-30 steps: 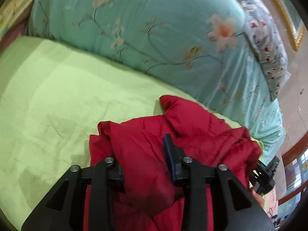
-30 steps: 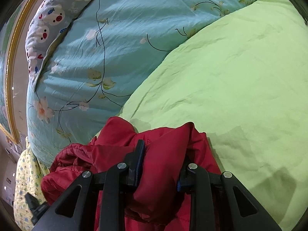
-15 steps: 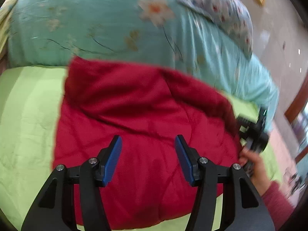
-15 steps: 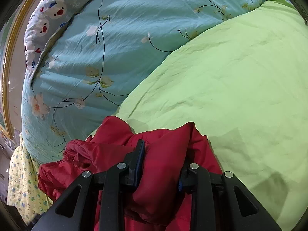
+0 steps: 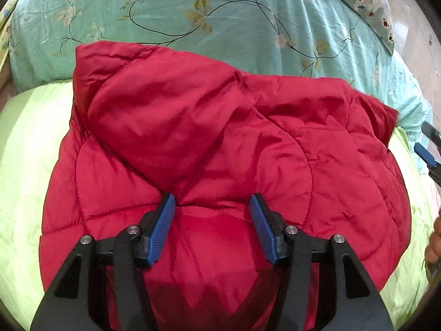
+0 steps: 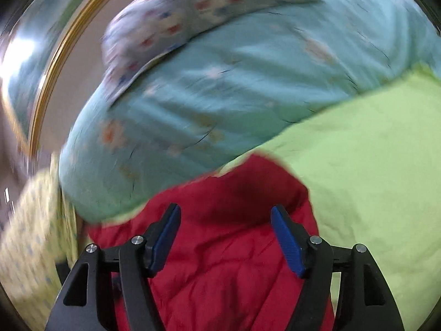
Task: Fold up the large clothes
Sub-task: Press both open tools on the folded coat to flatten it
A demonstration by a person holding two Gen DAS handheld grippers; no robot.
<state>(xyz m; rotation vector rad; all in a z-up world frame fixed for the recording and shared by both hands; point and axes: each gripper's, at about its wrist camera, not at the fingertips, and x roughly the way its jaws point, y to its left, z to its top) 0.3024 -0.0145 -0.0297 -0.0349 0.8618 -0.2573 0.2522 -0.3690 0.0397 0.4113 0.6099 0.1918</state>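
Left gripper [image 5: 212, 229]: we held it part open, gripping nothing, above the jacket [image 5: 220, 143].
Right gripper [image 6: 226, 241]: its jaws were opening, pads clear of the jacket.
Jacket: lay folded on the green sheet [image 5: 24, 149].
Advice: we judged pressing flat before regripping best.
Beyond: teal quilt [image 5: 248, 22].

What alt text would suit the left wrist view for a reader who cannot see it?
A red quilted jacket lies spread on a lime-green sheet, one part folded over its upper left. The left gripper hovers open above its near edge; a teal floral quilt lies behind.
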